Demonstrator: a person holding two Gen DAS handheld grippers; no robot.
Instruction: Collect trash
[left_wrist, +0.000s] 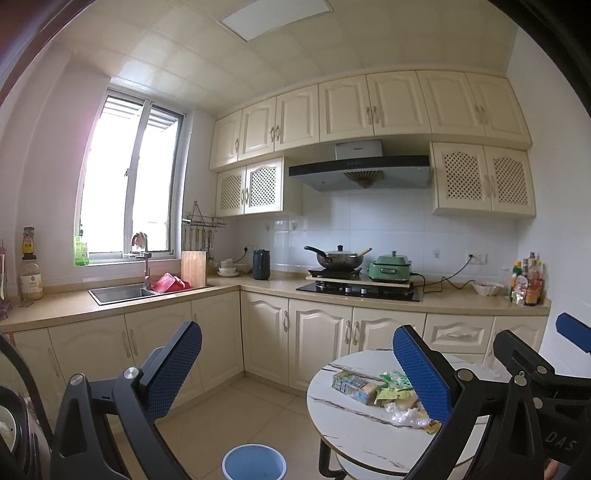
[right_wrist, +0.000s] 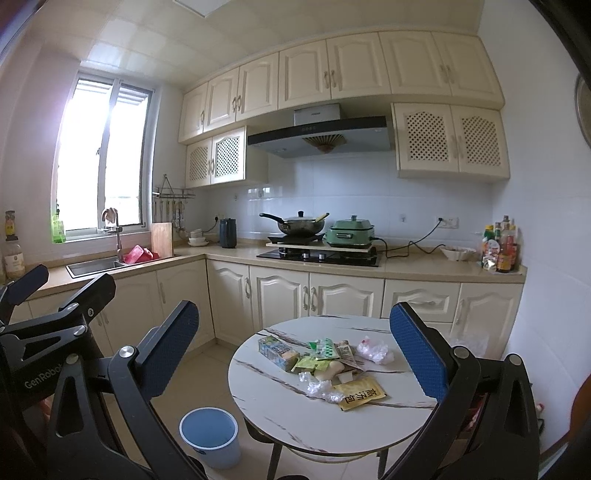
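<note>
Nothing has been collected yet, as far as these views show. The trash sits in a loose heap near the middle of the round marble-patterned table (right_wrist: 258, 406), and the blue bin (right_wrist: 209, 435) on the floor just beside the table's left edge looks empty inside.

The heap holds a green-and-blue drink carton (right_wrist: 277, 352) at its left, green snack wrappers (right_wrist: 324, 349) behind it, a crumpled clear plastic piece (right_wrist: 317, 387) toward the near edge, a yellow sachet (right_wrist: 360, 395) lying flat at the front, and a whitish crumpled bag (right_wrist: 373, 349) on the right. Some small pale items in the middle are too jumbled to name.

Both tools are raised in front of the table, well apart from the heap. The left gripper (left_wrist: 295, 369) has its blue-padded jaws spread wide and carries nothing; the right gripper (right_wrist: 291, 350) is likewise wide and empty — neither touches any item.

So the whole job looks to be ahead: each piece needs picking off the table and dropping into the bin. The flat sachet and the thin plastic may prove the fiddliest to pinch — they lie close against the tabletop.
</note>
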